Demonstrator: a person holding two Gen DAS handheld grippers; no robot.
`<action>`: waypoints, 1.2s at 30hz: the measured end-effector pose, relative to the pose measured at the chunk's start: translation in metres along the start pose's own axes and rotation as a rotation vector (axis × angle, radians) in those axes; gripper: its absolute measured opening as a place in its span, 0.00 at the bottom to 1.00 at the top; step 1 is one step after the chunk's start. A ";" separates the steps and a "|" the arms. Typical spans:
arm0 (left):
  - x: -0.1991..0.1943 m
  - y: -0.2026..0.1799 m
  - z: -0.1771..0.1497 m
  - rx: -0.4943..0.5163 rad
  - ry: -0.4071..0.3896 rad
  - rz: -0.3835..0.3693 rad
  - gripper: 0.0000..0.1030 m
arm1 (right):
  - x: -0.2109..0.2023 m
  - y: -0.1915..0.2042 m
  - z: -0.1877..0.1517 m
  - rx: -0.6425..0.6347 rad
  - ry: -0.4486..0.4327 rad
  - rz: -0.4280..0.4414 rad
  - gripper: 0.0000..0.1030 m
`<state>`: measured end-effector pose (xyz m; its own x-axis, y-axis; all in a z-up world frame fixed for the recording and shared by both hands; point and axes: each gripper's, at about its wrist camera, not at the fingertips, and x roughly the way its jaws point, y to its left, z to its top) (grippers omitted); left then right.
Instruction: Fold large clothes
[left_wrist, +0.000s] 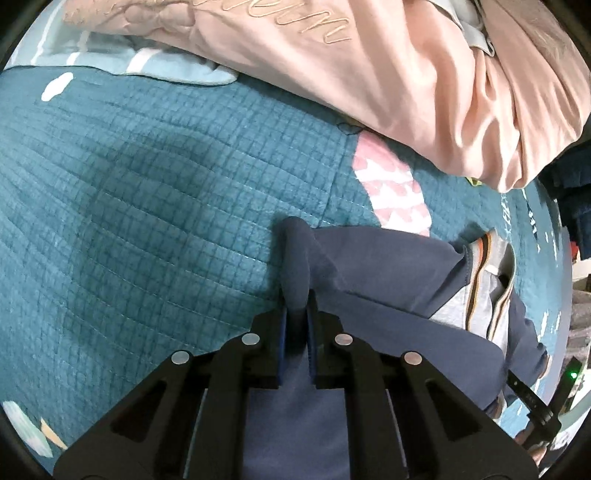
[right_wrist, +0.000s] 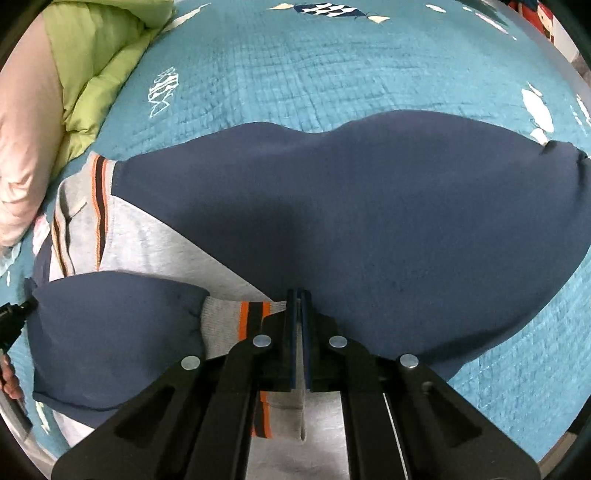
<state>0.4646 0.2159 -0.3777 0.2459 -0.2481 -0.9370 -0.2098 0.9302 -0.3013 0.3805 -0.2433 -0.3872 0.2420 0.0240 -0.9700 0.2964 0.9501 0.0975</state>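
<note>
- The navy garment (right_wrist: 332, 206), with its grey panel and orange-and-dark striped trim, is being shown lying on the teal quilted bed cover (right_wrist: 314, 81), spread across the middle of the right wrist view.
- The left tongs (left_wrist: 295, 314) are being kept closed on a raised fold of the navy fabric; the fold is being pinched between the blue pads and is standing up beyond the fingertips.
- The right tongs (right_wrist: 298, 295) are being kept closed at the edge of the garment, where the navy cloth meets the grey ribbed band (right_wrist: 225, 321); the pads are being pressed together with only a thin layer of fabric between them.
- Both tongs are being pointed steeply down at the bed.
- A second navy portion of the garment (right_wrist: 110, 332) is being seen folded over at lower left in the right wrist view, with the tip of the other tool just beside it.
- A pink garment (left_wrist: 424, 85) with stitched lettering is being seen bunched at the far side of the bed cover, apart from the navy one.
- A green padded item (right_wrist: 99, 62) is being seen at the upper left corner of the right wrist view.
</note>
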 end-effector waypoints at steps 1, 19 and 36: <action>-0.002 -0.002 0.001 0.017 -0.001 0.018 0.15 | -0.003 0.001 0.002 -0.001 0.001 -0.003 0.07; -0.028 -0.009 -0.122 0.131 0.019 0.194 0.00 | -0.004 0.023 -0.064 -0.050 0.066 0.034 0.00; -0.077 -0.049 -0.152 0.201 -0.079 0.230 0.52 | -0.107 0.015 -0.078 -0.046 -0.102 0.127 0.90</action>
<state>0.3120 0.1480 -0.3171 0.2882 -0.0101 -0.9575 -0.0794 0.9962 -0.0344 0.2867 -0.2069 -0.2996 0.3678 0.1158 -0.9227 0.2149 0.9548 0.2056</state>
